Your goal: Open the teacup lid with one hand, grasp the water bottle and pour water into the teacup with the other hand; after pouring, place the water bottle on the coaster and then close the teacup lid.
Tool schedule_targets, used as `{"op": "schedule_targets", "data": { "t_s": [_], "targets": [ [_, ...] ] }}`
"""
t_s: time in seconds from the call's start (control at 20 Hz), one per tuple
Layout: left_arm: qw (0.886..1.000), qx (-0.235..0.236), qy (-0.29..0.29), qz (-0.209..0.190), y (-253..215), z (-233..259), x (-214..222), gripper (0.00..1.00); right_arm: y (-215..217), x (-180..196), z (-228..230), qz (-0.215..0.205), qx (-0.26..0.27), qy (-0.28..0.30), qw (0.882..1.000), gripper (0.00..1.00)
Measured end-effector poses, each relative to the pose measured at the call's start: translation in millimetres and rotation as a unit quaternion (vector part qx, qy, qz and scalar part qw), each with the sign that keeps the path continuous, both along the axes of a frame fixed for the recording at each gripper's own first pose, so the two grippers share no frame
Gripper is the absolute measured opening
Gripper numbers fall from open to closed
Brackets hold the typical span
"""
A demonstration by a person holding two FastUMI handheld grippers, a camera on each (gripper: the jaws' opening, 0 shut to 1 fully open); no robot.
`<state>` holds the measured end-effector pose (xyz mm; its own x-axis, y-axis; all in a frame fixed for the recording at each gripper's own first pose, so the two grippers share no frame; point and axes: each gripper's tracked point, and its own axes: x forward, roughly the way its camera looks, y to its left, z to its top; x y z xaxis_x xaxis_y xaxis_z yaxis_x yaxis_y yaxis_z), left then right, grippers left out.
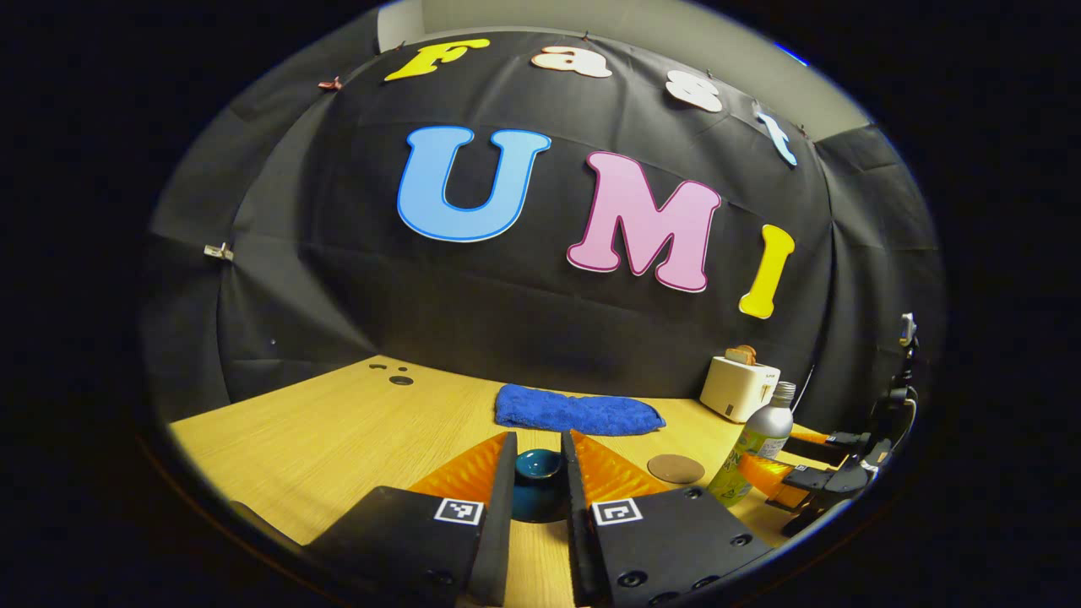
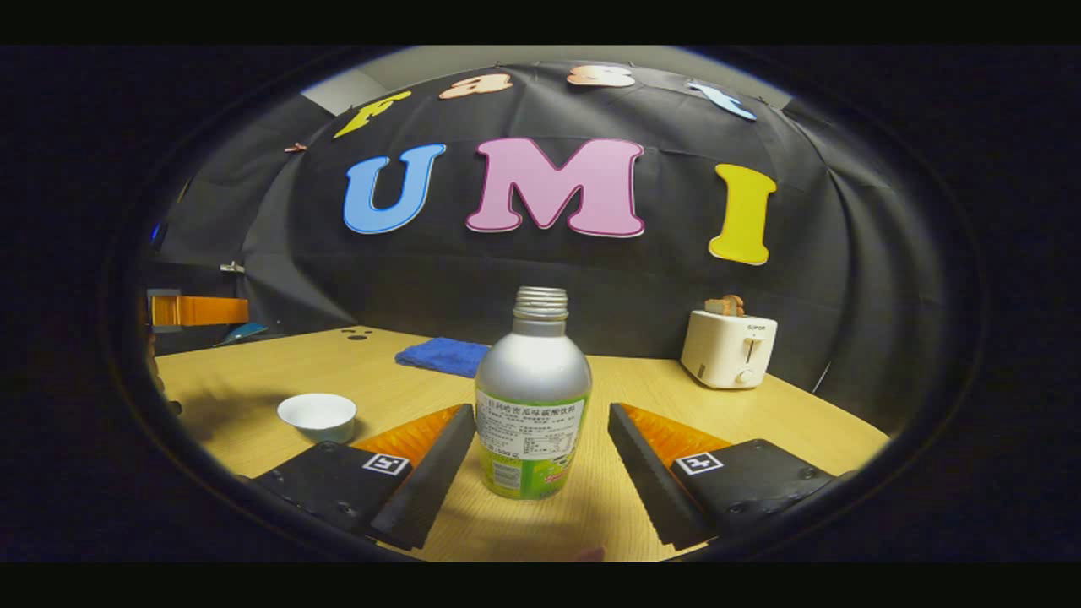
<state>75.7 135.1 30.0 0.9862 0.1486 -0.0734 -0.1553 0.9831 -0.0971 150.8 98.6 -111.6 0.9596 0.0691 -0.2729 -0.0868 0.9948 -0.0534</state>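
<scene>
Left gripper (image 1: pixel 540 473) apparently clamps one lid (image 1: pixel 539 466); one bottle (image 2: pixel 532 401).

Bottle (image 2: pixel 532 405) on table (image 2: pixel 794 422), cloth (image 2: pixel 443 355) behind left, toaster (image 2: pixel 728 347) behind right, cup (image 2: pixel 317 416) left.

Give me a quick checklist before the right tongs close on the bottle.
1. The teacup is uncovered: ok.
2. The lid is gripped in the left tongs: ok.
3. The water bottle is upright and uncapped: ok.
4. The right tongs are open and straddle the water bottle: ok.
5. The coaster has nothing on it: ok.
6. Water level inside the water bottle: cannot tell.
</scene>
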Motion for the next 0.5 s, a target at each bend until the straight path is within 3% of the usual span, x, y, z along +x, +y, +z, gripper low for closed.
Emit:
{"op": "schedule_targets", "data": {
  "t_s": [0.15, 0.25, 0.3, 0.5],
  "targets": [
    [1.0, 0.0, 0.002, 0.001, 3, -1, -1, 0.33, 11, 7, -8, 0.009, 0.004, 0.014, 1.0, 0.97],
    [1.0, 0.002, 0.002, -0.001, 1, 0, -2, 0.33, 17, 9, -7, 0.017, 0.027, 0.023, 0.999, 0.83],
    [1.0, 0.002, 0.002, -0.003, 2, 0, -2, 0.33, 18, 9, -5, 0.021, 0.029, 0.023, 0.999, 0.82],
    [1.0, -0.002, 0.01, 0.005, 11, -5, -2, 0.33, 5, 11, 10, 0.029, -0.092, -0.004, 0.995, 0.8]
  ]
}}
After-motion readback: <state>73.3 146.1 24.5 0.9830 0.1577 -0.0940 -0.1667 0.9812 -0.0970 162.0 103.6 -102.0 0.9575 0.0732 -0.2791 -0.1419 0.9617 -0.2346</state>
